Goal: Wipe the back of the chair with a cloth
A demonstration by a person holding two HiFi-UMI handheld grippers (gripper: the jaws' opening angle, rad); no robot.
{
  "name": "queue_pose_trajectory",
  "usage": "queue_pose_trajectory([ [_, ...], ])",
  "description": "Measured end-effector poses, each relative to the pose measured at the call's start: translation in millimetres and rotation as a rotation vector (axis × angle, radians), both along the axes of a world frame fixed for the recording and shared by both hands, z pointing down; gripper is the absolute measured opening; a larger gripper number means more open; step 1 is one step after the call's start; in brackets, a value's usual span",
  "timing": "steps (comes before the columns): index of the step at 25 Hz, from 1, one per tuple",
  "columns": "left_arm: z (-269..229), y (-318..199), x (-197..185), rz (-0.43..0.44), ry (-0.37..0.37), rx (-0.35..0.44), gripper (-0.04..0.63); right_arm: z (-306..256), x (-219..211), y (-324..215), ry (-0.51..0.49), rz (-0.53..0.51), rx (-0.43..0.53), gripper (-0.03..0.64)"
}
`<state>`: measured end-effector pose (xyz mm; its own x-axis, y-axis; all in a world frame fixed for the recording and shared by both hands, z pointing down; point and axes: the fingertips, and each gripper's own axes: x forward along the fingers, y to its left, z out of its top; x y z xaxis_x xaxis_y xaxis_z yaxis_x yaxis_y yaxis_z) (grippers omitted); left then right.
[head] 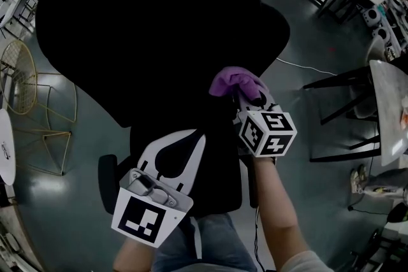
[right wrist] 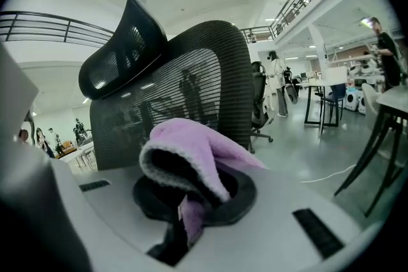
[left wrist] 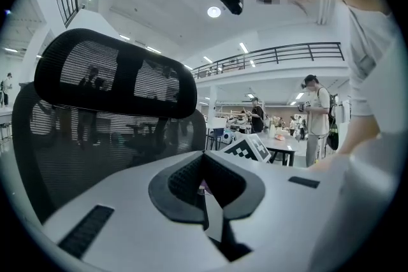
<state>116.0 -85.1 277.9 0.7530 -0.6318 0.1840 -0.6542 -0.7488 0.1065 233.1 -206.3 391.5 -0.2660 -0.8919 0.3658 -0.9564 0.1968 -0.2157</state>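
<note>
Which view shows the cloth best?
Right gripper view: the cloth sits large and close, pinched in the jaws. Head view shows a small purple bunch; left gripper view shows none clearly.

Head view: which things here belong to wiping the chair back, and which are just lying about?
For the job:
chair back
purple cloth
right gripper, shut on the cloth

Lying about:
yellow wire chair
white cable on the floor
table at right
left gripper, shut and empty
</note>
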Motion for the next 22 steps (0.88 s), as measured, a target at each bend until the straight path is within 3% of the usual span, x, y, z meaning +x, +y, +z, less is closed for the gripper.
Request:
queue_pose_trajectory([
  [22, 77, -10, -12, 0.019, -0.002, -0.054, 0.012, 40, -18, 9, 0.014, -0.018, 0.047, 0.046],
])
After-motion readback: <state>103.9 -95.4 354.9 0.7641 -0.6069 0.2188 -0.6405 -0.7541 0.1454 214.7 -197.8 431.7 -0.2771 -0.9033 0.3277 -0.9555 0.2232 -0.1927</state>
